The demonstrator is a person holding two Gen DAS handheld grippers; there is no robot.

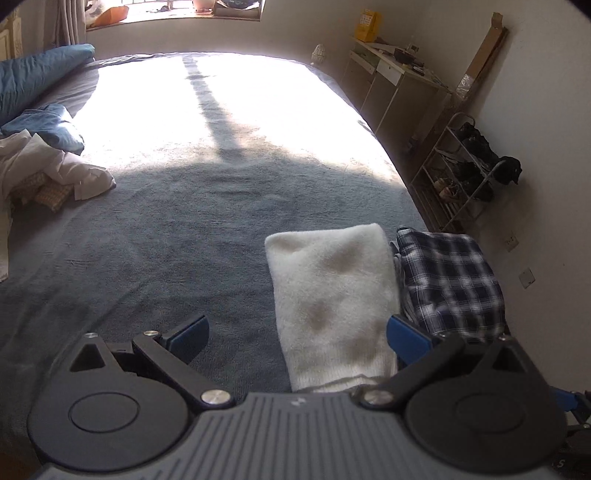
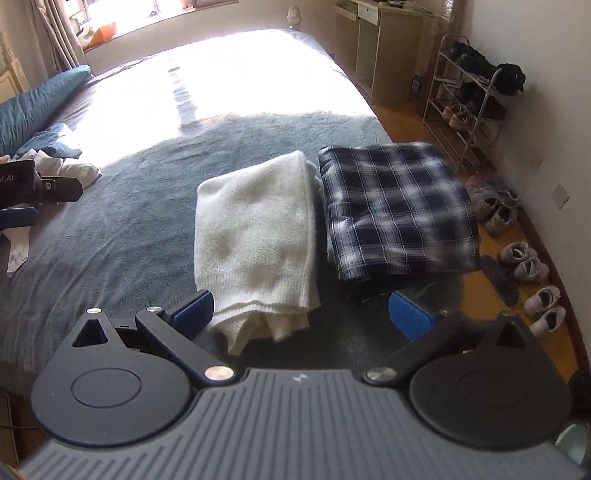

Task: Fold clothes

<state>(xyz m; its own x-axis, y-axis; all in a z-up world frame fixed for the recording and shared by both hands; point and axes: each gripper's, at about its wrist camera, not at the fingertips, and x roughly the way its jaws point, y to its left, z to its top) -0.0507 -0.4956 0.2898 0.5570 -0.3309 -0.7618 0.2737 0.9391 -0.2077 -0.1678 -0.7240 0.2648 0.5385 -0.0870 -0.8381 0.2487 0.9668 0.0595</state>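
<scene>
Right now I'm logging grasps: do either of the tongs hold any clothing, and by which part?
Nothing is held. The left tongs and the right tongs are both open, with the folded white sweater and plaid garment lying on the bed.

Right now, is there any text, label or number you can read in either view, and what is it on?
".AI": end of a white word, rest cut off, on the black body of the left gripper, seen in the right wrist view.
Yellow box on the desk: has markings, too blurred to read.
Nothing readable on the white sweater or plaid garment.
</scene>
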